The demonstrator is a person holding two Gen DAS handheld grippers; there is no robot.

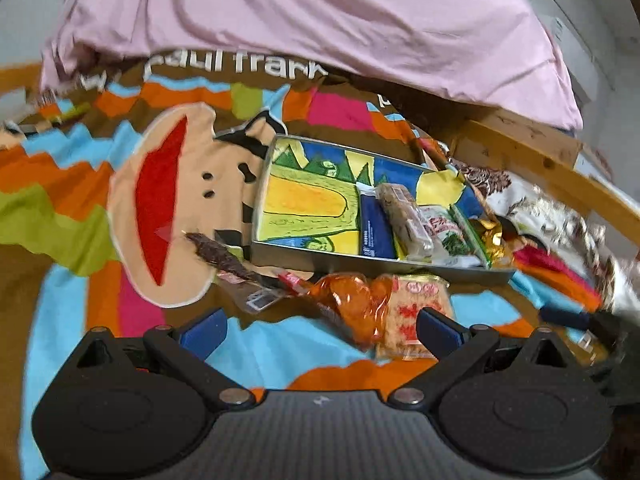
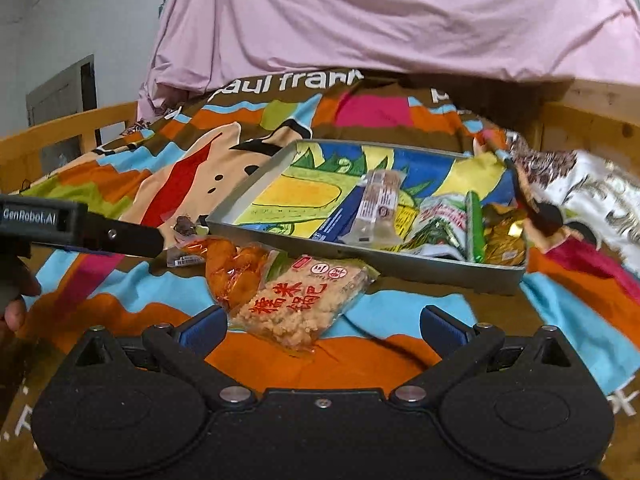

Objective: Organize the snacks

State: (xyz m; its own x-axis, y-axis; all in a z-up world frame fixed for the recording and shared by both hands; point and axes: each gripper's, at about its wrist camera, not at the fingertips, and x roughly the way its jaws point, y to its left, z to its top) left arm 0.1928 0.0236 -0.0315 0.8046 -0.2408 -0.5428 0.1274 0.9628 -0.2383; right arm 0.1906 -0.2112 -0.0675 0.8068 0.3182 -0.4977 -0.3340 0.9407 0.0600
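Note:
A grey metal tray (image 1: pixel 360 259) (image 2: pixel 280 237) with a bright painted bottom lies on a colourful blanket. Its right end holds a blue packet (image 1: pixel 374 234), a pale bar (image 2: pixel 380 196), a green-and-white packet (image 2: pixel 440 216) and a gold wrapper (image 2: pixel 504 240). In front of the tray lie a rice cracker packet (image 2: pixel 304 300) (image 1: pixel 416 312), an orange packet (image 2: pixel 236 272) (image 1: pixel 356 304) and a dark jerky stick (image 1: pixel 224 256). My left gripper (image 1: pixel 322 334) is open just short of the orange packet. My right gripper (image 2: pixel 324 330) is open, with the cracker packet's near corner between its fingers.
A pink sheet (image 2: pixel 400 20) is heaped behind the tray. A wooden bed rail (image 1: pixel 560 172) runs along the right, with a patterned foil bag (image 2: pixel 580 184) beside the tray. One finger of the left gripper (image 2: pixel 132 236) reaches in from the left, with a hand (image 2: pixel 16 304) behind it.

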